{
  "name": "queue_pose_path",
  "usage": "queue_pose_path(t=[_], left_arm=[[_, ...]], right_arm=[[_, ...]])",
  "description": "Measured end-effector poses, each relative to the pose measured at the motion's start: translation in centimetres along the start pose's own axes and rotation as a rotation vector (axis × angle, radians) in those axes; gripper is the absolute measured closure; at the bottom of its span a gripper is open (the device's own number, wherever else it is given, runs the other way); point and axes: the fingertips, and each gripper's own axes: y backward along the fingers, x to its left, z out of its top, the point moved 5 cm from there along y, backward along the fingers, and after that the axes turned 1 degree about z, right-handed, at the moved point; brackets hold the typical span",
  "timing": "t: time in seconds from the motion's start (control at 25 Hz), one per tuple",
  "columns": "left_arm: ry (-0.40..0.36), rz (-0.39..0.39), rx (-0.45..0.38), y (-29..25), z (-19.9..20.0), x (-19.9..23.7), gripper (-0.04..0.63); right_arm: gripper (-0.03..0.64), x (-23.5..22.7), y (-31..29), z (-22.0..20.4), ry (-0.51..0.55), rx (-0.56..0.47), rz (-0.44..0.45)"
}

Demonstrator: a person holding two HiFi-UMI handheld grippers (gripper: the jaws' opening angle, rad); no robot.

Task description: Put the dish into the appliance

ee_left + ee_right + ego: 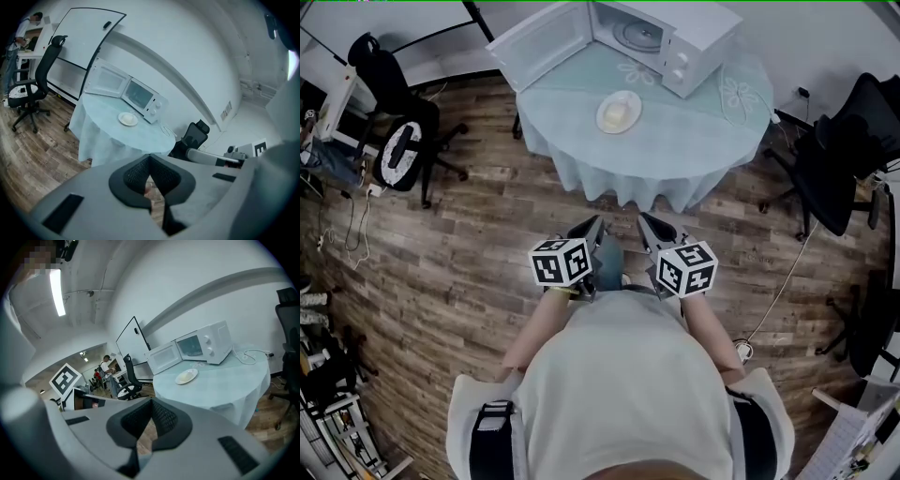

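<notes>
A white dish (619, 112) with pale yellow food sits near the middle of a round table (694, 141) covered in a light green cloth. Behind it stands a white microwave (675, 42) with its door (539, 42) swung open to the left. My left gripper (592, 226) and right gripper (649, 223) hang side by side over the wooden floor, close to the person's body and well short of the table. Both are shut with nothing between their pads. The left gripper view shows the dish (127, 118) and microwave (140, 96) far ahead; the right gripper view shows the dish (186, 376) too.
A black office chair (403, 122) stands left of the table and another (834, 159) to its right. A cable (787, 272) trails over the floor on the right. A whiteboard (89, 37) leans on the wall behind the table. People (107, 366) stand far off.
</notes>
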Motion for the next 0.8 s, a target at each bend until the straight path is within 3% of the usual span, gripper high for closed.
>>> queue_pose_path(t=[0.32, 0.8], left_arm=[[0.087, 0.021, -0.013, -2.7, 2.3, 2.6, 0.588], [0.120, 0.012, -0.004, -8.9, 7.8, 5.0, 0.588]], right_arm=[[0.611, -1.5, -2.4, 1.3, 0.009, 0.015, -0.020], [0.611, -5.1, -5.6, 6.7, 0.044, 0.018, -0.072]])
